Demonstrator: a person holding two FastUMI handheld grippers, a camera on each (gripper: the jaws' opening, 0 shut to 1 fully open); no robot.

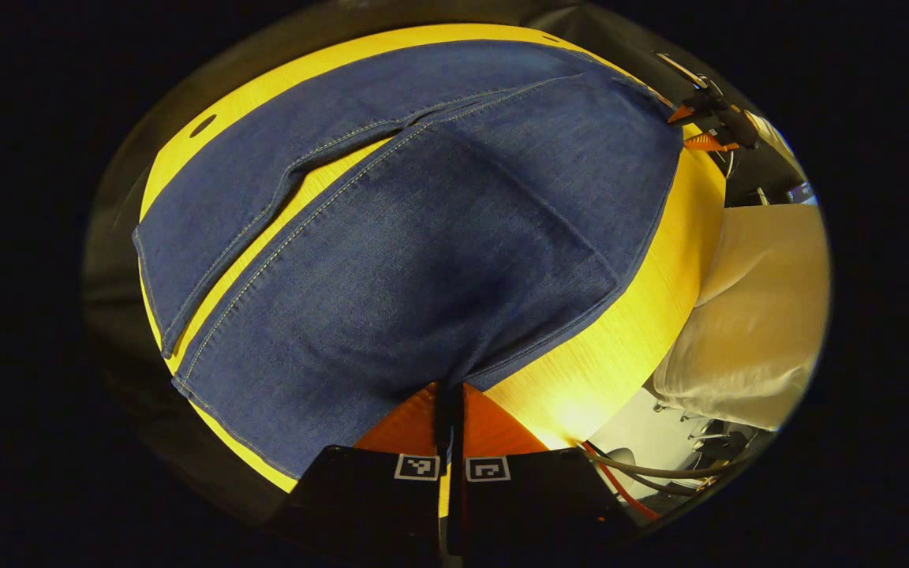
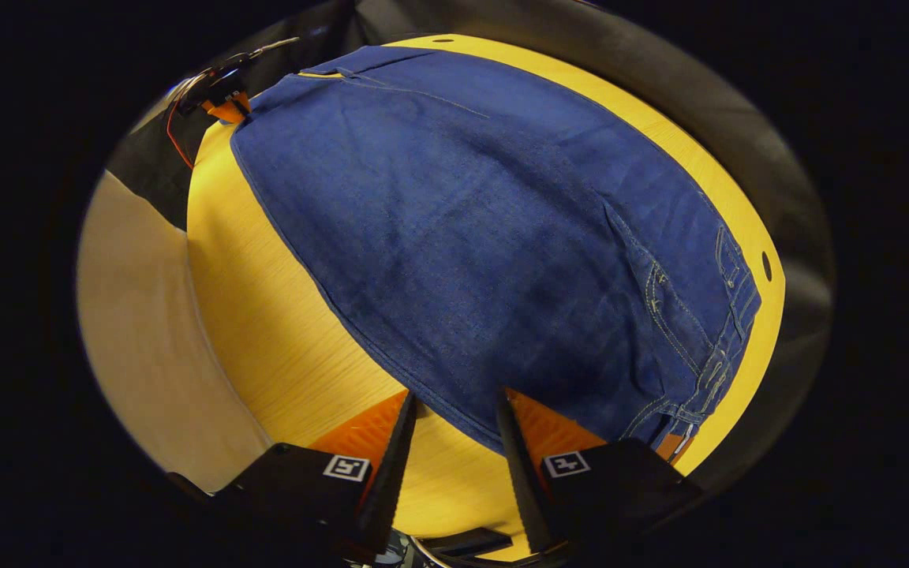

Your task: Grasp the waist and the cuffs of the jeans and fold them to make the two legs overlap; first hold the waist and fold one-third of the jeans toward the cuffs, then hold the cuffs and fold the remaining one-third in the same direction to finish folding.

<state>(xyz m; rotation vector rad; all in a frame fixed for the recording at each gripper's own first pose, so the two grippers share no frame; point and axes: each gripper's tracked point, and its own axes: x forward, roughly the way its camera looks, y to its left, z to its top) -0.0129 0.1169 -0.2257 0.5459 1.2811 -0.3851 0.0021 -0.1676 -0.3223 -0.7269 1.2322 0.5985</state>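
Blue jeans (image 1: 423, 252) lie flat on a yellow wooden table (image 1: 604, 355). In the left gripper view the two legs run off to the left with a strip of table between them, cuffs at the left. My left gripper (image 1: 448, 390) is shut on the near leg's edge close to its cuff. In the right gripper view the jeans (image 2: 486, 237) show their waist, pocket and belt loops (image 2: 727, 315) at the right. My right gripper (image 2: 458, 410) is open, its fingertips either side of the near edge of the denim by the waist. The other gripper (image 2: 222, 95) sits at the far cuff end.
A person in pale clothing (image 1: 754, 315) stands along the table's near side, also seen as a cream shape (image 2: 139, 331). Cables (image 1: 644, 481) hang below the table edge. The table has a small hole (image 2: 766, 266) near its far rim. Black booth cloth surrounds it.
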